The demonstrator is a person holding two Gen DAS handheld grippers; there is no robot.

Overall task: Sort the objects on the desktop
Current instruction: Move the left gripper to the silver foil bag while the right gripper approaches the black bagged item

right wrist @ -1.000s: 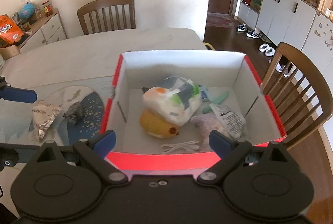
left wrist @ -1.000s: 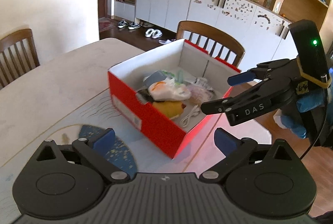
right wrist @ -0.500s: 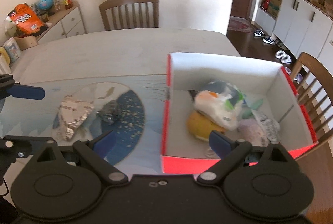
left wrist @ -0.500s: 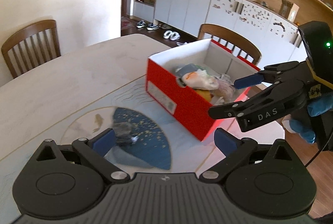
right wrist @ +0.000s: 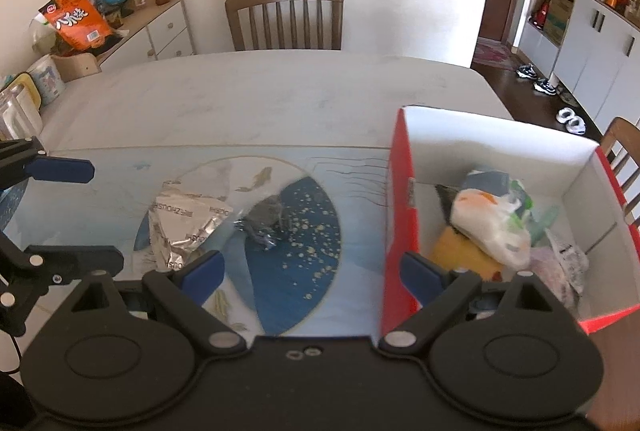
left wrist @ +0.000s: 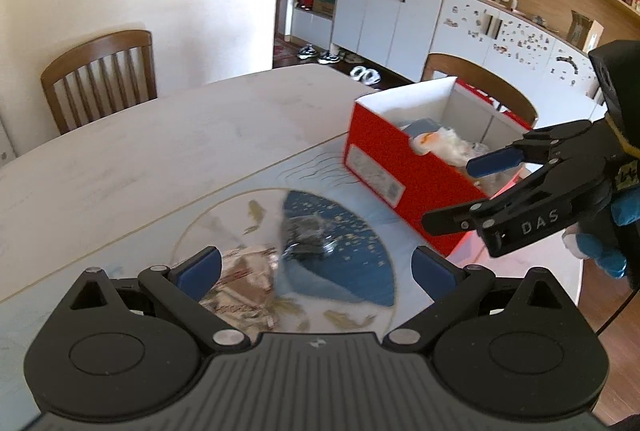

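Observation:
A red box (right wrist: 400,215) with white inside stands on the table at the right and holds a white bag (right wrist: 492,223), a yellow item (right wrist: 460,251) and other bits. The box also shows in the left wrist view (left wrist: 400,171). On the blue mat (right wrist: 296,271) lie a silver foil wrapper (right wrist: 184,227) and a dark crumpled wrapper (right wrist: 264,221). My right gripper (right wrist: 310,271) is open and empty, above the mat near the dark wrapper. My left gripper (left wrist: 316,269) is open and empty, above the dark wrapper (left wrist: 308,237) and foil wrapper (left wrist: 244,275).
Wooden chairs stand at the far side (right wrist: 284,15) and at the right behind the box (left wrist: 480,79). A side cabinet (right wrist: 160,31) with an orange bag (right wrist: 74,21) is at the far left. The table's right edge (left wrist: 568,271) is close to the box.
Both grippers have swung left, away from the box, toward the mat. The two wrappers have come into view between their fingers. Both stay open.

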